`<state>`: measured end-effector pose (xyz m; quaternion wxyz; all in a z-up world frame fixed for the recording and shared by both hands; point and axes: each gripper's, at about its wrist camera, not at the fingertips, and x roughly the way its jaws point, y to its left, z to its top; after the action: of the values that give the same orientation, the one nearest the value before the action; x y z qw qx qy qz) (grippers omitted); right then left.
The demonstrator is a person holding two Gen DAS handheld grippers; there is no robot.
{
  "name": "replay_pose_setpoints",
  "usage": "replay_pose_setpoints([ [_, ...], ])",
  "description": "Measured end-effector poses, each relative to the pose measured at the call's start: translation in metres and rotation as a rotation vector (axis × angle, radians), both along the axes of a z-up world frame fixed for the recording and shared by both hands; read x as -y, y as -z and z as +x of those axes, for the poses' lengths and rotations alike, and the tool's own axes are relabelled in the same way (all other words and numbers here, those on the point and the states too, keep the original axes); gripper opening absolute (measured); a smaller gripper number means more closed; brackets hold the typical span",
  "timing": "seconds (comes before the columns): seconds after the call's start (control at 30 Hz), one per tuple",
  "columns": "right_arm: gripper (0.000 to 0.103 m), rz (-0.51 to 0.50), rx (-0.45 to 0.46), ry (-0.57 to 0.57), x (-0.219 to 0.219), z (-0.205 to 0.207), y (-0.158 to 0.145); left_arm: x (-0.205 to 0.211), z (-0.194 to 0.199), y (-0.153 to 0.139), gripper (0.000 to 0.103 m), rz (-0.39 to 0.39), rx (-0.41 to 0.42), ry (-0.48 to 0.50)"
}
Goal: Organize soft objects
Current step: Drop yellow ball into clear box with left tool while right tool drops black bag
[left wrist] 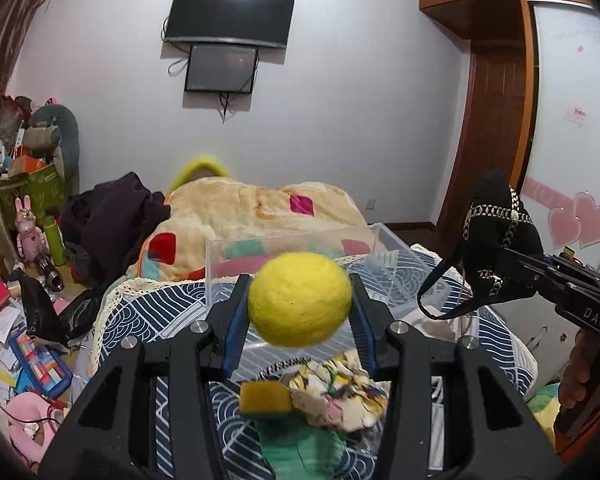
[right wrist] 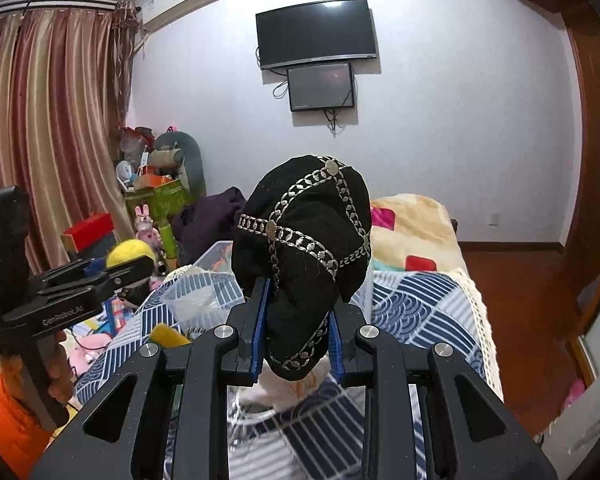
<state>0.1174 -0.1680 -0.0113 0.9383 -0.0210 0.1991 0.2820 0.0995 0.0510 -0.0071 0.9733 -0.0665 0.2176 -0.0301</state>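
- Left wrist view: the left tongs (left wrist: 300, 300) are partly open and clamped on a yellow felt ball (left wrist: 299, 299) — both blue pads press its sides, and it hangs above the bed (left wrist: 140, 308).
- Just behind the ball stands a clear plastic box (left wrist: 292, 248) on the bed's blue wave-patterned cover, toward the far end, with a cream patchwork blanket (left wrist: 240, 204) heaped beyond it.
- Under the tongs, on the near part of the bed, lie a yellow sponge block (left wrist: 265, 397), a flowered cloth (left wrist: 340, 392) touching it, and a green cloth (left wrist: 300, 448) nearer the camera.
- At the right edge of this view the right tongs (left wrist: 504, 256) grip a black embroidered cap (left wrist: 496, 240), its strap dangling in a loop below.
- Right wrist view: the right tongs (right wrist: 298, 340) are narrowly open and closed on the black embroidered cap (right wrist: 304, 240) — the pads pinch its lower folds while the crown, crossed with silver chain stitching, bulges above the fingers.
- The cap is held up over the bed (right wrist: 420, 300), in front of the clear plastic box (right wrist: 216, 252).
- At left the left tongs (right wrist: 130, 266) hold the yellow felt ball (right wrist: 130, 250), carried by a hand (right wrist: 58, 376).
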Motion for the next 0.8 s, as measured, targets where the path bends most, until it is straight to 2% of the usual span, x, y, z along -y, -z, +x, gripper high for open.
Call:
replay_pose_setpoints([
  [0.2, 0.023, -0.030, -0.042, -0.032, -0.019, 0.026, 0.006, -0.007, 0.041, 0.013, 0.046, -0.002, -0.092, 0.014],
  [0.43, 0.023, -0.100, -0.152, -0.058, -0.042, 0.055, 0.028, -0.005, 0.084, 0.035, 0.046, 0.025, -0.211, 0.043],
  [0.57, 0.023, -0.145, -0.199, -0.058, -0.050, 0.064, 0.038, 0.000, 0.109, 0.049, 0.046, 0.037, -0.306, 0.079],
  [0.8, 0.026, -0.204, -0.226, -0.045, -0.055, 0.069, 0.042, 0.009, 0.120, 0.061, 0.046, 0.057, -0.359, 0.102],
])
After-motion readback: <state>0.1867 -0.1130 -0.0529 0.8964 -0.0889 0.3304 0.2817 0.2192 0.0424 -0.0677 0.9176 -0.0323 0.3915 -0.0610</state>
